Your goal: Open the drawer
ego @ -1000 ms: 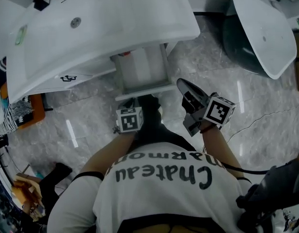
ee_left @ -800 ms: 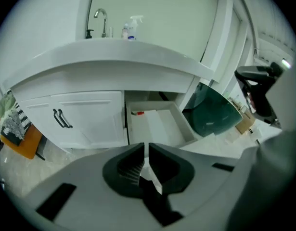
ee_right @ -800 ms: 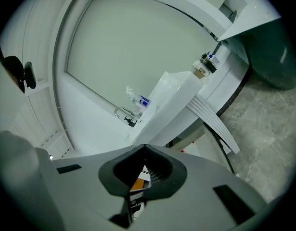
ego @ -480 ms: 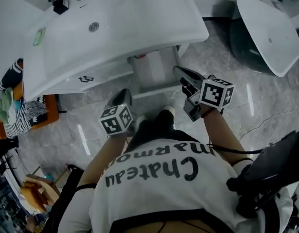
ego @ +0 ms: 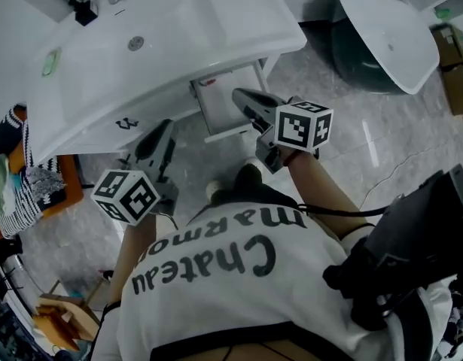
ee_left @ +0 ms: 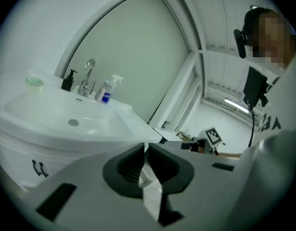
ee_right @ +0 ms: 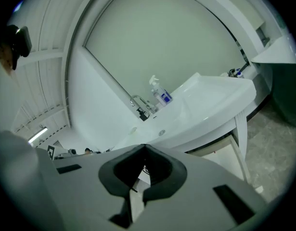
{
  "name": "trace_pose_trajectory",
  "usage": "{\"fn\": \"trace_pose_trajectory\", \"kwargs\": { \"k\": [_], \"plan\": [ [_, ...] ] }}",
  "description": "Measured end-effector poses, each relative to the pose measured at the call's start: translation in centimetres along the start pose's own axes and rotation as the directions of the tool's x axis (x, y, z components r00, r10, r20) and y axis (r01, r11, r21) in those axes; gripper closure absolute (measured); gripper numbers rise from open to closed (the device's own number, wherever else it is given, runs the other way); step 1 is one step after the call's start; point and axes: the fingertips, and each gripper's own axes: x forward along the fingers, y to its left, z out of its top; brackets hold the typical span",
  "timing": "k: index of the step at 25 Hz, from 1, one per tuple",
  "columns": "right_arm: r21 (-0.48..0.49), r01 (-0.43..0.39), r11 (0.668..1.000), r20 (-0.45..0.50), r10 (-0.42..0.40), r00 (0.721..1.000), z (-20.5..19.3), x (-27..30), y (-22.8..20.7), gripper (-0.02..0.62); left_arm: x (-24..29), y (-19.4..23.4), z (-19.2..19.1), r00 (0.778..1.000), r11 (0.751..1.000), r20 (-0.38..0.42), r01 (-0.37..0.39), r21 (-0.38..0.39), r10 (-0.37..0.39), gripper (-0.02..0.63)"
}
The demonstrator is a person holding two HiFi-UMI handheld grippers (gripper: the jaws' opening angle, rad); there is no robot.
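A white drawer (ego: 225, 102) stands pulled out from under the white sink vanity (ego: 163, 43). The left gripper (ego: 168, 125) hangs in the air left of the drawer, in front of the vanity's lower front, touching nothing. Its jaws meet at the tips with nothing between them (ee_left: 145, 146). My right gripper (ego: 237, 94) is level with the drawer's right side, below the basin's rim, also shut and empty (ee_right: 144, 147). In the right gripper view the drawer (ee_right: 225, 150) shows beneath the basin (ee_right: 205, 105).
A faucet (ee_left: 87, 76), a dark soap dispenser (ee_left: 67, 80) and a spray bottle (ee_left: 107, 90) stand at the basin's back. A second white basin (ego: 385, 40) on a dark base is at the right. Clothes on an orange stool (ego: 24, 186) lie left. The floor is grey marble.
Both grippers have risen from low by the drawer's front. The left one swung out to the left and now points at the vanity; the right one moved up toward the basin's rim.
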Motion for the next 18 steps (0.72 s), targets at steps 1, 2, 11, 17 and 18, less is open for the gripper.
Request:
{"fn": "trace_pose_trajectory", "kwargs": {
  "k": [1, 2, 11, 17, 18],
  "plan": [
    [-0.005, -0.002, 1.000, 0.006, 0.002, 1.000, -0.2, 0.1, 0.7, 0.586, -0.8, -0.1, 0.6, 1.000, 1.000, 0.012, 0.008, 0.021, -0.008, 0.574],
    [-0.009, -0.002, 1.000, 0.012, 0.002, 1.000, -0.4, 0.2, 1.4, 0.586, -1.6, -0.1, 1.2, 1.000, 0.999, 0.026, 0.016, 0.033, -0.017, 0.574],
    [-0.041, 0.027, 0.999, 0.016, -0.027, 1.000, -3.6, -1.3, 4.6, 0.586, -6.7, 0.1, 1.3, 0.994, 0.999, 0.110, 0.023, 0.024, -0.025, 0.574],
    [-0.070, 0.031, 0.997, -0.004, -0.032, 0.999, -3.8, -3.2, 5.0, 0.586, -7.7, -0.9, 0.2, 0.993, 1.000, 0.120, -0.010, 0.016, 0.008, 0.574],
    [-0.075, 0.034, 0.997, -0.007, -0.034, 0.999, -3.5, -3.5, 4.8, 0.586, -7.7, -1.0, 0.0, 0.993, 1.000, 0.121, -0.015, 0.009, 0.014, 0.574]
  ]
}}
